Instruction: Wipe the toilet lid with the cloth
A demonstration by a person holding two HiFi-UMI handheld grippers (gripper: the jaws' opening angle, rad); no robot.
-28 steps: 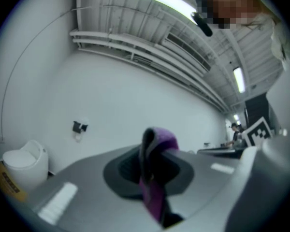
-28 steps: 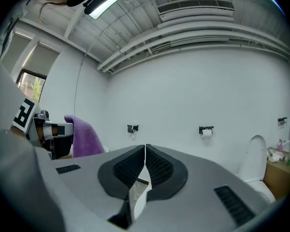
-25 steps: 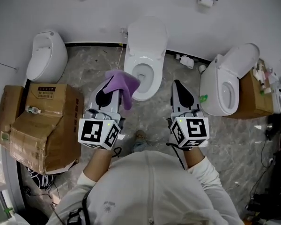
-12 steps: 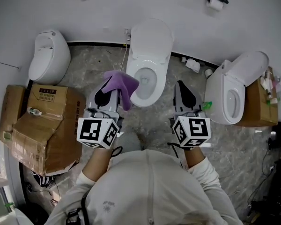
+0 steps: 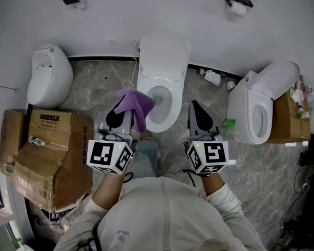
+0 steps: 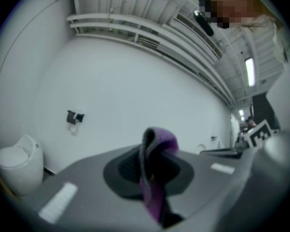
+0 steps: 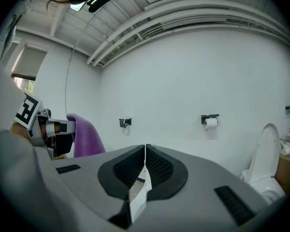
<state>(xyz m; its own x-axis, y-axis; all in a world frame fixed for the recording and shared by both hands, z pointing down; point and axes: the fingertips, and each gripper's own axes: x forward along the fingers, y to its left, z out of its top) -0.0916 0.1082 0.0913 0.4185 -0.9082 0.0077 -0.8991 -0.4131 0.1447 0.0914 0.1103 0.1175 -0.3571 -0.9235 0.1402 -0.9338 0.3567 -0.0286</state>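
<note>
Both hand-held grippers have edged toward the middle toilet (image 5: 159,95) in the head view; its lid (image 5: 165,48) stands raised. Left gripper view: the left hand-held gripper (image 6: 152,153) pinches the purple cloth (image 6: 160,138) by 1 fold, which rubbing might pull free. Right gripper view: the right hand-held gripper (image 7: 145,151) is clenched, empty.

The cloth (image 5: 137,105) is purple and soft, pinched between the closed jaws of the left gripper (image 5: 123,102). It bunches over the jaw tips and hangs in a fold down their right side, by the near left rim of the bowl (image 5: 174,101). The toilet lid (image 5: 164,50) (white, oval, glossy) stands raised, seemingly leaning back against the wall, well apart from the cloth.
</note>
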